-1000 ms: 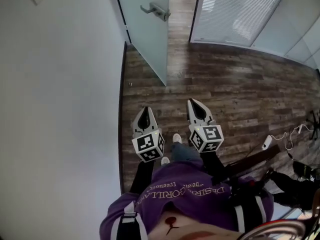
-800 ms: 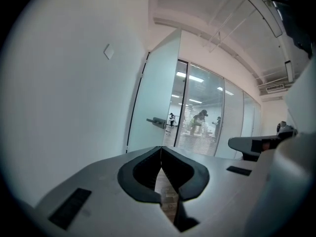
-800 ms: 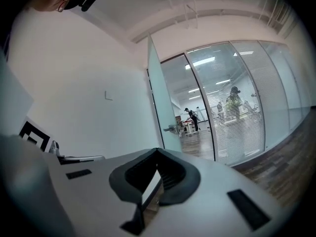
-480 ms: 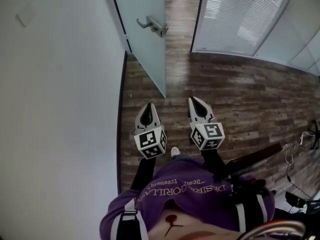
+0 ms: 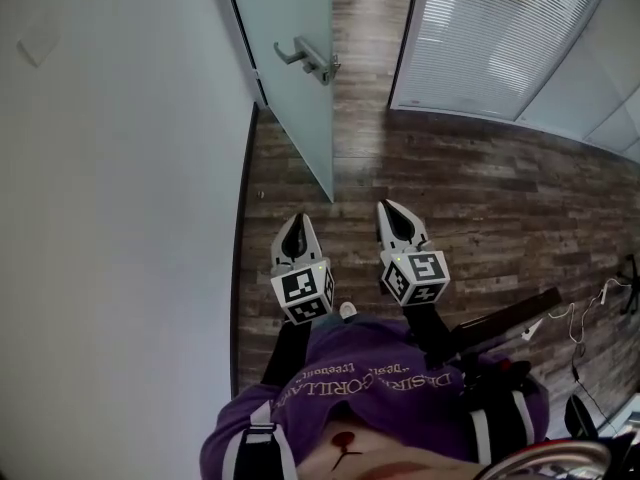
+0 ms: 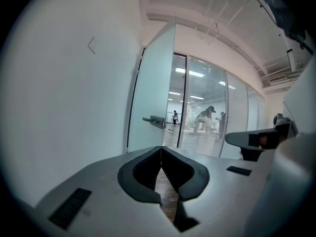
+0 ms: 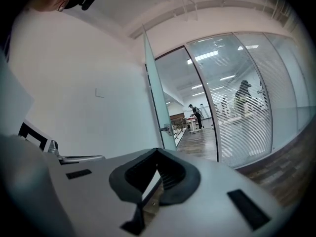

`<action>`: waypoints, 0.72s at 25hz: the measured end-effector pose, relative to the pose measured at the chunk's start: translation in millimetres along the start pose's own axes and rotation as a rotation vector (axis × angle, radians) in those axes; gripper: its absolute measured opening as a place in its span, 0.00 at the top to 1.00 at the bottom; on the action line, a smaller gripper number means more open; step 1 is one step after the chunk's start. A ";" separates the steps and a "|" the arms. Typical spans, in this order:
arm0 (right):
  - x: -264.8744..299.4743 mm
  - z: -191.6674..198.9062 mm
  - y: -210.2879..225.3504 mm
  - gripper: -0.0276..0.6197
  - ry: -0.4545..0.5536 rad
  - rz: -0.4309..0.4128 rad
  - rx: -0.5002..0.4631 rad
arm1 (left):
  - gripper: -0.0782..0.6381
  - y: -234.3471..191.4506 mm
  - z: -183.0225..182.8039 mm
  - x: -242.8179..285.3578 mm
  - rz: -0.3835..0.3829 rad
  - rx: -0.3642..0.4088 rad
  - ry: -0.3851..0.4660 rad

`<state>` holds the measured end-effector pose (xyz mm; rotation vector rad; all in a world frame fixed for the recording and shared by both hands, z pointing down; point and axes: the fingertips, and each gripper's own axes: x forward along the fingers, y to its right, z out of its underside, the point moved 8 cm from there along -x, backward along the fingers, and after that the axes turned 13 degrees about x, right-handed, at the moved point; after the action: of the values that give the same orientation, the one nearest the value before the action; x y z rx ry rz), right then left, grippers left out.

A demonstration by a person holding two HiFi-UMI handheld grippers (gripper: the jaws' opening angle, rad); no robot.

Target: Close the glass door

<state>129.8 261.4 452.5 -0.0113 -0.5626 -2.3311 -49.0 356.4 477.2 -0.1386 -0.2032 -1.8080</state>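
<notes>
White left gripper point(image 5: 293, 220): fingers point(image 6: 140, 172) together, empty | right gripper point(image 5: 389, 208): likewise

Office corridor. Frosted glass door point(image 5: 290, 118); glazed partition point(image 5: 560, 78) with blinds point(image 5: 480, 38) right of door; white wall point(image 5: 120, 218) left; plank floor point(image 5: 450, 198) below.

The glass door point(image 5: 295, 118) is frosted glass, smooth, with a soft sheen. Its handle point(image 5: 305, 58) looks like brushed metal, grey and matt. The floor point(image 5: 450, 188) under the door is dark wood planks with visible grain. The wall point(image 5: 120, 218) left of the door is smooth and matt. The left gripper point(image 5: 293, 220) and the right gripper point(image 5: 390, 208), before the door, have smooth white plastic shells with matt black lining.
</notes>
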 end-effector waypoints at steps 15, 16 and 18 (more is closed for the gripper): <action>79.3 -10.4 -8.6 0.97 -0.011 0.029 -0.005 | 0.89 -44.6 -15.1 71.7 0.035 0.076 0.009; 87.4 -13.2 -8.7 0.97 -0.003 0.038 -0.005 | 0.89 -49.2 -17.8 81.4 0.046 0.073 0.014; 103.7 -18.7 -7.4 0.97 0.016 0.059 -0.002 | 0.89 -58.2 -21.0 101.2 0.070 0.053 0.013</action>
<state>51.4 190.7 450.0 -0.0099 -0.5454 -2.2724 -129.8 269.6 473.3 -0.0960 -0.2340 -1.7322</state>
